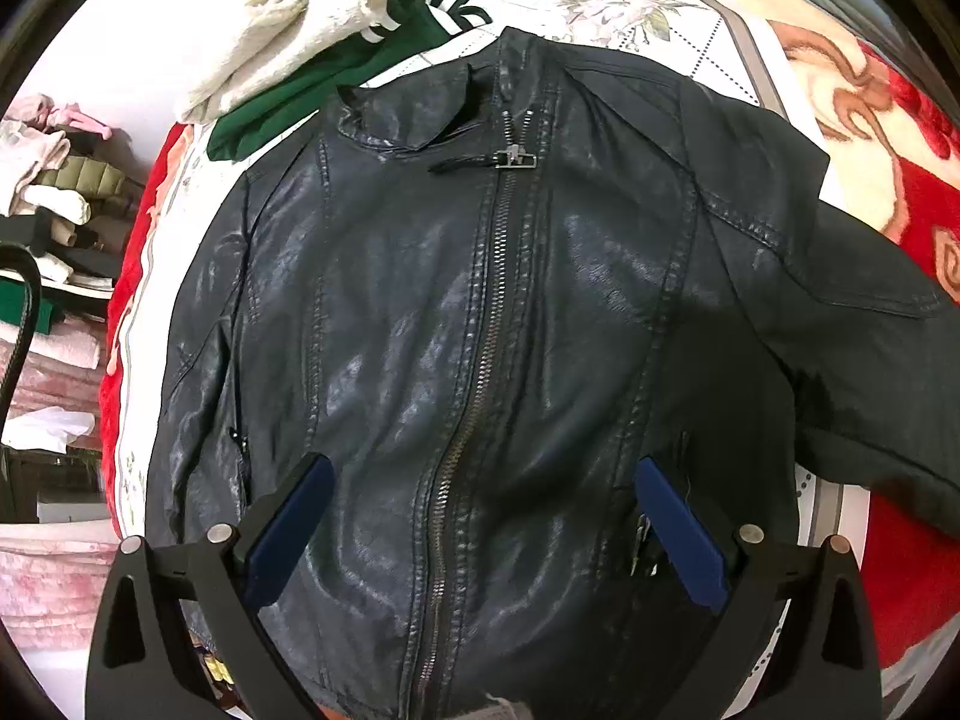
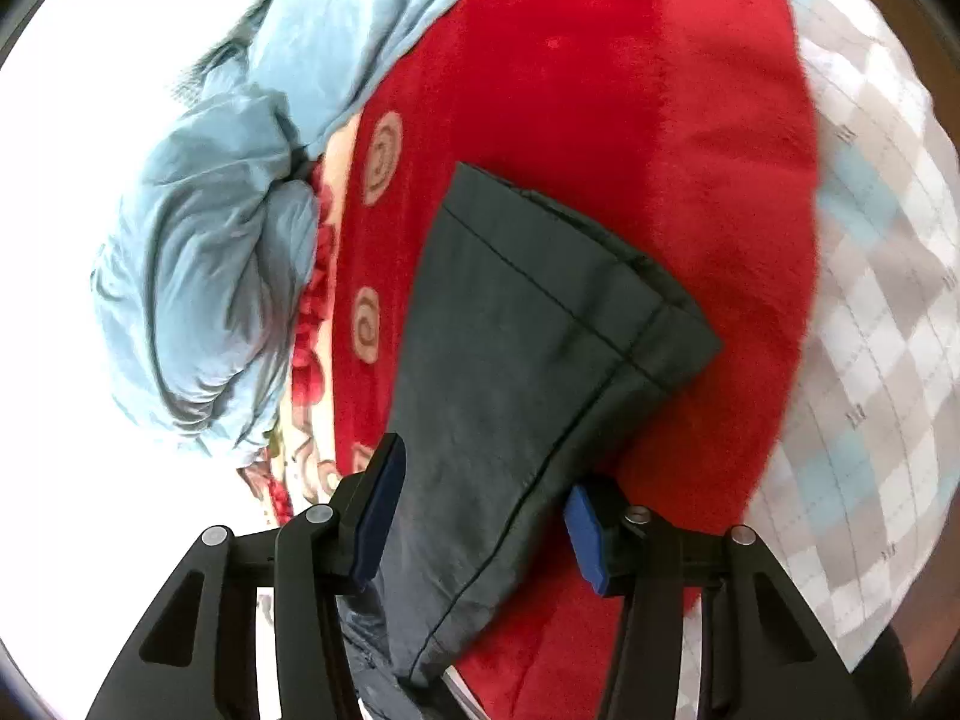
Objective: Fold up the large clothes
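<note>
A: Left gripper [image 1: 483,516] stands wide open above the lower front of the black leather jacket [image 1: 480,330]; both blue pads [image 1: 288,534] clear of the leather. Jacket lies face up, zip [image 1: 480,312] closed nearly to the collar, on a white floral sheet [image 1: 648,12].

B: Right gripper [image 2: 483,516]?

A: Half open. The jacket's sleeve [image 2: 528,360] runs between its pads, cuff at the far end, lying flat on the red blanket [image 2: 600,120]. Neither pad presses the sleeve, as far as I can see.

B: Surroundings, working outward?

A: Beyond the collar, far left, a green garment with white stripes [image 1: 336,90] and a cream fleecy one [image 1: 288,18], the green one touching the collar. Left of the sleeve, a bunched pale blue garment [image 2: 228,252]. Right of the blanket, a checked grey-and-white cloth [image 2: 888,312]. Stacked folded clothes [image 1: 54,180] at the far left edge.

B: Obstructions?

A: Only the green garment crowding the collar.
</note>
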Demonstrator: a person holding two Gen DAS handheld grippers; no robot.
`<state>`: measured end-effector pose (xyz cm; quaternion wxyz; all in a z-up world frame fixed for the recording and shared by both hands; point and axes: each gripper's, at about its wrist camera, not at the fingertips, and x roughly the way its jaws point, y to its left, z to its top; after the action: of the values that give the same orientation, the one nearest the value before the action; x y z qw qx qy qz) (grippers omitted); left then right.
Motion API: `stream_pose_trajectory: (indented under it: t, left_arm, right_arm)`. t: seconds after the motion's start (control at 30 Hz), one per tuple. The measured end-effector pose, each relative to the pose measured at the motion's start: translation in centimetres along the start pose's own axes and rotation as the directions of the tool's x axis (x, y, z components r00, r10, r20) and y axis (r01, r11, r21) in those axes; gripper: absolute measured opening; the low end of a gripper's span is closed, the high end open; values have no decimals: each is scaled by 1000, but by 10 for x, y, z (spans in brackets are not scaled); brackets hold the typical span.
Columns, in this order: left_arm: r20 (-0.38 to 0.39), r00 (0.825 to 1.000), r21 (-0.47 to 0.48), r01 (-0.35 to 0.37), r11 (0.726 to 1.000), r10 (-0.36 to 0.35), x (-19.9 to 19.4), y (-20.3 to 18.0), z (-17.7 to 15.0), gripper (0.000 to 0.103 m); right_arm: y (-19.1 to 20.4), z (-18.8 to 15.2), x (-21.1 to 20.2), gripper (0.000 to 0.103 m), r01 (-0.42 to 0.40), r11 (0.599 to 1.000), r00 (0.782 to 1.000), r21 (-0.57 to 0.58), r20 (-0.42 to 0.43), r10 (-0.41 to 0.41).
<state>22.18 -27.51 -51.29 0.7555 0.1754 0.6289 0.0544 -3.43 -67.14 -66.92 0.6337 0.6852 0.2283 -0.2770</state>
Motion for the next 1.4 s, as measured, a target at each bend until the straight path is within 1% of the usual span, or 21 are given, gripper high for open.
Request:
stream_pose_trajectory:
  t: [0.07,0.13,0.17,0.23,0.33,0.37,0.4,0.43,0.53,0.67,0.83,0.93,1.03,1.1,1.13,1.2,1.23,1.3,1.33,1.37,1.4]
  left_arm:
    - [-1,1000,5,4,1000,-4,1,-4,2,103]
    - [-3,1000,9,9,1000,-9,3,-8,4,103]
    - [-5,1000,10,12,1000,-12,4,-10,5,103]
    - [-6,1000,11,14,1000,-14,7,-14,8,103]
    - [-6,1000,7,13,1000,-13,11,-16,11,103]
    - [-5,1000,3,13,1000,-13,12,-16,12,103]
    - [-3,1000,-2,14,1000,-14,13,-16,13,103]
    - [0,1000,-11,15,1000,-15,14,-14,14,103]
    - [11,1000,-54,24,998,-24,15,-1,16,103]
    - [17,1000,-124,25,992,-23,20,30,13,103]
    - [-2,999,-200,44,979,-45,31,79,13,103]
    - [9,999,-228,38,973,-37,32,115,14,103]
    - [10,999,-262,38,964,-37,33,159,15,103]
    - [19,999,-284,35,958,-31,35,187,12,103]
    - [23,1000,-296,27,955,-21,37,205,9,103]
    - [24,1000,-315,12,949,-5,42,232,1,103]
    - [14,1000,-334,-6,943,11,47,253,-9,103]
    - [-14,999,-368,-34,929,31,57,283,-29,103]
    - [-43,998,-388,-54,920,40,66,303,-43,103]
    - [-68,997,-402,-68,913,44,74,316,-55,103]
    - [-104,994,-423,-82,902,42,84,334,-71,103]
  right_arm:
    - [-3,1,9,53,16,1000,999,-14,-28,-16]
    - [-9,7,19,53,6,1000,999,-18,-50,-7]
    - [-10,8,23,54,-12,1000,999,-11,-49,11]
    - [-7,12,28,59,-48,999,998,3,-35,48]
    - [7,19,33,62,-114,993,993,-28,-7,114]
    - [10,18,35,59,-121,992,993,-42,-8,120]
    - [17,16,41,40,-123,990,992,-64,-15,122]
    - [21,16,46,5,-116,991,993,-68,-25,115]
    - [42,12,45,6,-94,993,995,-77,7,95]
    - [89,-3,13,6,-82,985,993,-154,74,95]
    - [166,-53,-30,6,-62,950,985,-307,137,108]
    - [220,-103,-43,6,-17,899,984,-438,152,93]
    - [267,-165,-36,6,-8,839,990,-543,115,84]
    - [298,-220,-13,6,-12,787,996,-617,60,62]
    - [306,-239,-3,6,-15,769,998,-639,35,48]
    - [320,-293,30,6,-20,721,1000,-692,-28,1]
    - [325,-324,51,6,-24,691,998,-723,-62,-30]
    - [328,-387,92,6,-13,606,989,-796,-99,-109]
    - [326,-424,118,6,-6,550,980,-835,-114,-162]
    - [322,-448,137,6,4,505,972,-863,-116,-206]
    - [316,-485,162,6,11,440,958,-898,-117,-262]
